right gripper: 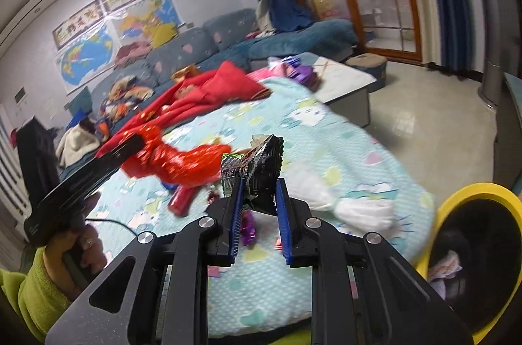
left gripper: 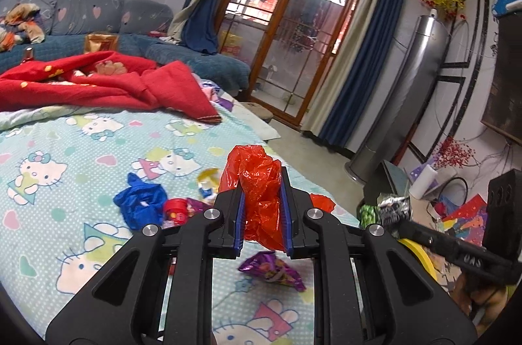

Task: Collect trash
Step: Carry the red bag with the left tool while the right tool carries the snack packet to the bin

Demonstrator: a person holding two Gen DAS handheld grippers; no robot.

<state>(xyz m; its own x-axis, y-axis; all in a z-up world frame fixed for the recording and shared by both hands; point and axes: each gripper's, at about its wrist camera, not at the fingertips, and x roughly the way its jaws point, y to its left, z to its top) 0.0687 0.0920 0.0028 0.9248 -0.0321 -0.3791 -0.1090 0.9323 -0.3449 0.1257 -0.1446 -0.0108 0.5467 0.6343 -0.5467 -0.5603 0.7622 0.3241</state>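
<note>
My left gripper (left gripper: 263,208) is shut on a crumpled red plastic bag (left gripper: 257,178), held above the Hello Kitty bedsheet (left gripper: 65,155); the bag also shows in the right wrist view (right gripper: 189,164). My right gripper (right gripper: 259,198) is shut on a black-and-silver snack wrapper (right gripper: 261,162), which also shows in the left wrist view (left gripper: 393,208). On the sheet lie a blue plastic scrap (left gripper: 140,203), a red cap (left gripper: 174,209), a purple wrapper (left gripper: 270,268) and a yellow wrapper (left gripper: 207,181). A yellow-rimmed bin (right gripper: 469,253) stands at the right, beside the bed.
A red blanket (left gripper: 107,80) lies across the bed's far side, a blue sofa (left gripper: 98,15) behind it. White crumpled tissue (right gripper: 329,201) lies on the sheet near the bin. A low table (right gripper: 345,80), a tower fan (left gripper: 404,90) and floor clutter (left gripper: 456,208) are at the right.
</note>
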